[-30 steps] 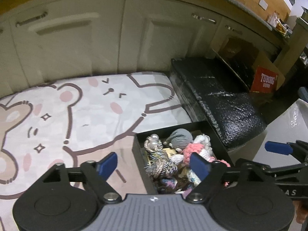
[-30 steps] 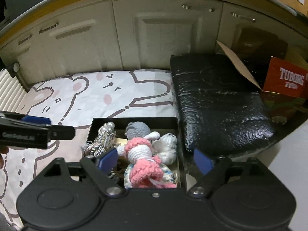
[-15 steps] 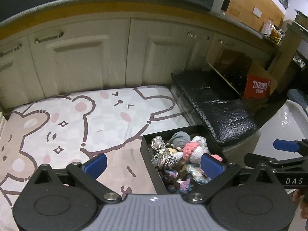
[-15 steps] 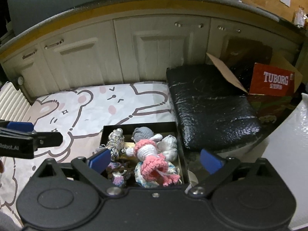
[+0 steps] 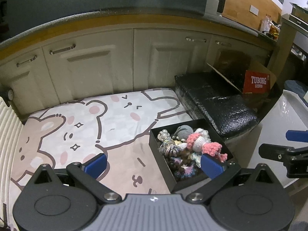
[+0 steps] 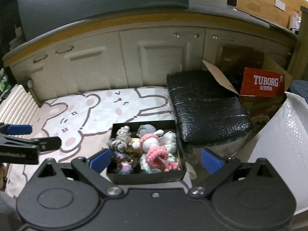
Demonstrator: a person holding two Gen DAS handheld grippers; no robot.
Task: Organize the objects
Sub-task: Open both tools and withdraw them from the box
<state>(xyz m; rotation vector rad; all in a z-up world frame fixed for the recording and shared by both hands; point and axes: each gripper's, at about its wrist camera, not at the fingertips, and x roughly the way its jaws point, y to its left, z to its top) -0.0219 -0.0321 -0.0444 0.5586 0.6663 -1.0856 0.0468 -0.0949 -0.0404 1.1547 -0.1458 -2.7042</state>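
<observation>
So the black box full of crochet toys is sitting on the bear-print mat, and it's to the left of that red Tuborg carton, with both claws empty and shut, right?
Not quite: both claws are open, not shut. The left claw and right claw stand wide with nothing between the pads, as each wrist view shows. The rest holds: the black box of crochet toys sits on the bear-print mat, left of the Tuborg carton.

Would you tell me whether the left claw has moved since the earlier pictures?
Yes: the left claw has pulled up and back from the black box, and the cabinets look farther off.
</observation>
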